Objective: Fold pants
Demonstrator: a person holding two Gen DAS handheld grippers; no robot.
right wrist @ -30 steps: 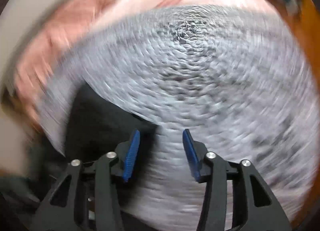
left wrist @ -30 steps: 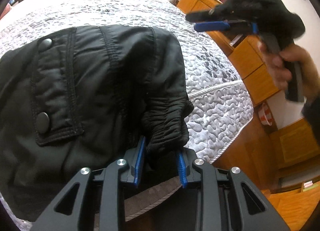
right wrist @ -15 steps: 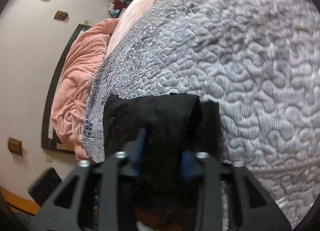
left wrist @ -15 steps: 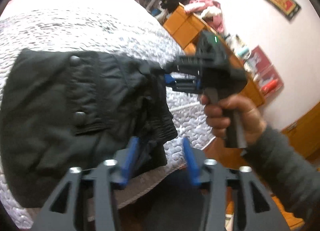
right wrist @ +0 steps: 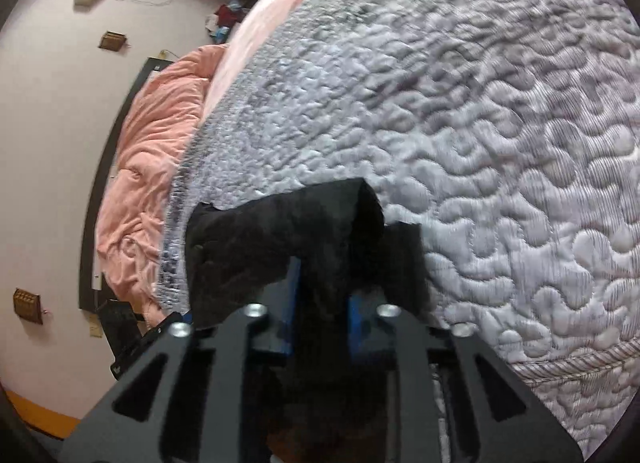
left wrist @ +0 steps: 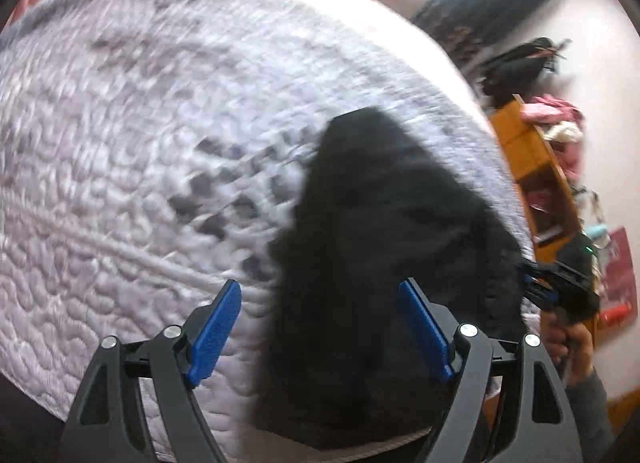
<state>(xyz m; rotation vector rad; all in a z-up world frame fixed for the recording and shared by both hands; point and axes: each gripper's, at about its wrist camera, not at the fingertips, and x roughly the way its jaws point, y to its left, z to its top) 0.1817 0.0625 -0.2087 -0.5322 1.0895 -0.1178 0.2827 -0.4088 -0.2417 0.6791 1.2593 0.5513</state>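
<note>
The black pants (left wrist: 384, 247) lie folded on the grey quilted bed cover (left wrist: 140, 151), near its front edge. My left gripper (left wrist: 320, 329) is open, its blue pads wide apart, with the near edge of the pants between them but not pinched. My right gripper (right wrist: 320, 299) is shut on a bunched edge of the pants (right wrist: 280, 231) at the side of the bed. It also shows in the left wrist view (left wrist: 560, 283) at the pants' right edge, held by a hand. The left view is blurred.
A pink duvet (right wrist: 152, 167) lies bunched at the head of the bed. Orange wooden furniture (left wrist: 532, 167) with clothes on top stands right of the bed. The quilt's corded edge (right wrist: 580, 363) runs near the bed's front.
My left gripper has let go of the pants' waistband, opened wide and swung left. My right gripper came down to the pants' edge and shut on it.
</note>
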